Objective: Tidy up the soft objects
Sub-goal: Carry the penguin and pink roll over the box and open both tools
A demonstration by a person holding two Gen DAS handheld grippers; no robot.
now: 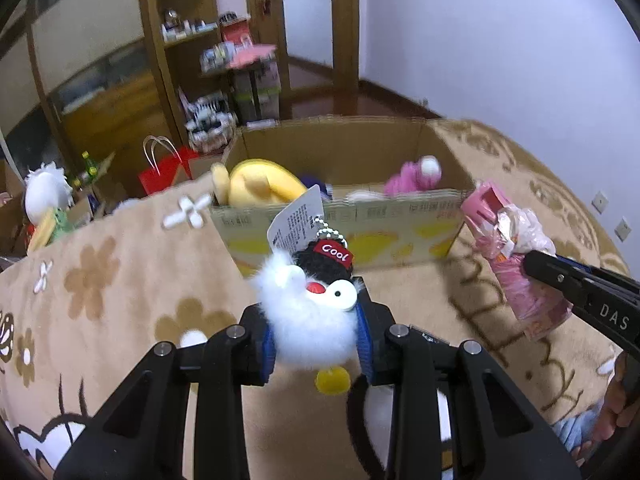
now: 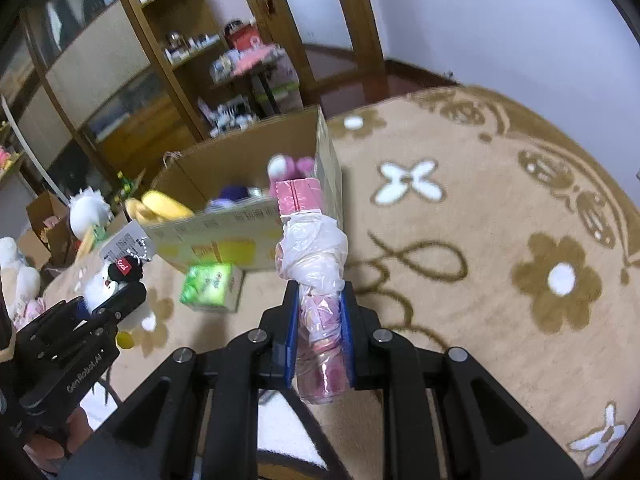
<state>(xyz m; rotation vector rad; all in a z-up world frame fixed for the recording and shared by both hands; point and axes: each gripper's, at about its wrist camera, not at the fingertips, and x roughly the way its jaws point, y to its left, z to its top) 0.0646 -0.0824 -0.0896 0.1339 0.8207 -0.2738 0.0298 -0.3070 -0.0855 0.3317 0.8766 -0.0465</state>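
Note:
My left gripper [image 1: 316, 344] is shut on a white fluffy penguin keychain [image 1: 312, 320] with a black "Cool" cap and a paper tag, held above the blanket. My right gripper [image 2: 320, 340] is shut on a pink plastic-wrapped pack [image 2: 318, 280] with a white bag crumpled round its middle. Each gripper shows in the other's view: the right gripper [image 1: 532, 268] with the pink pack [image 1: 516, 264] at the right, the left gripper [image 2: 124, 292] with the penguin [image 2: 106, 280] at the left. Ahead stands an open cardboard box [image 1: 340, 220] holding a yellow plush [image 1: 260, 182] and a pink plush [image 1: 412, 176].
A beige flowered blanket [image 2: 500, 240] covers the surface. A green packet [image 2: 210, 286] lies before the box [image 2: 224, 236]. Beyond the edge are a red paper bag [image 1: 164, 172], a white plush [image 1: 44, 196], wooden shelves [image 1: 188, 40] and a door.

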